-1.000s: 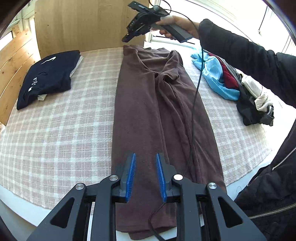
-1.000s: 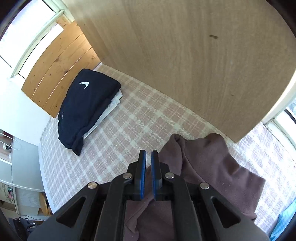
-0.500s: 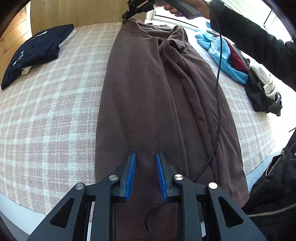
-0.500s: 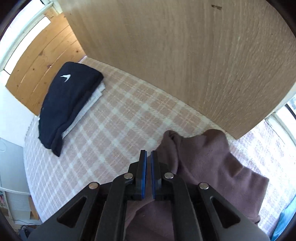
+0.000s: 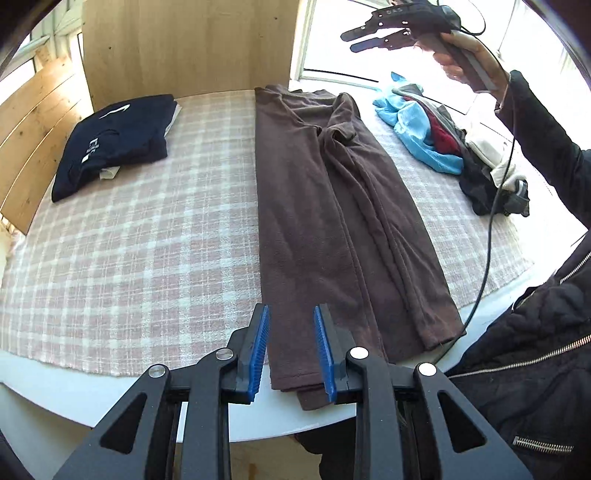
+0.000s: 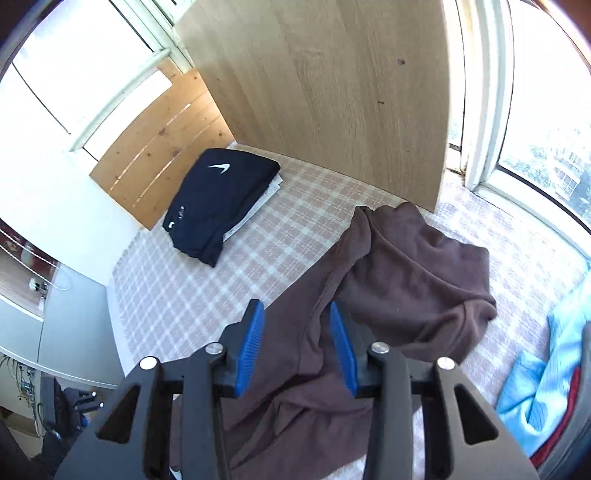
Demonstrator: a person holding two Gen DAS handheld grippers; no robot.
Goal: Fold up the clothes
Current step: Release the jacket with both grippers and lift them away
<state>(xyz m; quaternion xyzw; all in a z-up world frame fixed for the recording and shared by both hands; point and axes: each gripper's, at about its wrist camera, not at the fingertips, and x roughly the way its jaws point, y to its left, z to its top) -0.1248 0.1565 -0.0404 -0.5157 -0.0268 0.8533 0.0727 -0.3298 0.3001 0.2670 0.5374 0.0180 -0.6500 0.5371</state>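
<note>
Now that the right gripper (image 6: 297,334) has let go of the brown garment's (image 5: 332,221) far end and lifted with fingers spread, the garment lies long on the plaid cloth (image 5: 147,240), and the left gripper (image 5: 291,347), also spread, hovers over its near hem, likely for the next fold.

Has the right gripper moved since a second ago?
Yes. The right gripper has opened and lifted up off the brown garment, rightward toward the window.

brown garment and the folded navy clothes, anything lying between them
Nothing. In the left wrist view only bare checked cloth separates the brown garment from the folded navy clothes; the right wrist view shows the same.
</note>
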